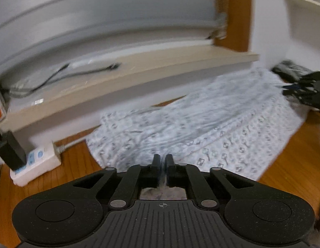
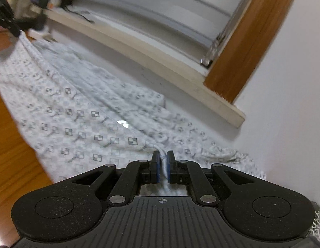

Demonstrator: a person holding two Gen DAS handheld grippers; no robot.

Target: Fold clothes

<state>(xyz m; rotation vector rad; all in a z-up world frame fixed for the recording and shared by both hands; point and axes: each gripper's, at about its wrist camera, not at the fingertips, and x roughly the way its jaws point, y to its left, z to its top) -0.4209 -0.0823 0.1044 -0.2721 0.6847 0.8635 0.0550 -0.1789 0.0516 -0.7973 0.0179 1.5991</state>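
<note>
Spreading across most of both views is the wooden floor [image 1: 288, 165], with a white wall [image 2: 284, 82] and a pale ledge [image 1: 139, 72] running along the far side, plus a brown wooden frame [image 2: 249, 41] standing up from that ledge. Next biggest is the garment [image 1: 201, 128], a light grey-white piece of clothing with a small printed check-and-key sort of pattern, lying rumpled on the floor right up against the base of the wall and stretched between the two grippers. Both pictures are pretty blurry, so fine detail is hard to call. Off to the left in the left wrist view sits a white power strip [image 1: 35, 165] on the floor with a black adapter [image 1: 11, 150] plugged in, and some dark cables [image 1: 77, 70] lie on the ledge above. The left gripper [image 1: 163, 161] is clenched on a pinch of the garment's near edge, fabric bunched up between its pads. The right gripper [image 2: 163, 161] is doing the same at its end, clamped on a fold of the cloth, with blue pads [image 2: 158, 169] showing on either side of the bunched fabric. Each gripper also shows up small and dark at the far corner of the other's view, at the opposite end of the garment.
</note>
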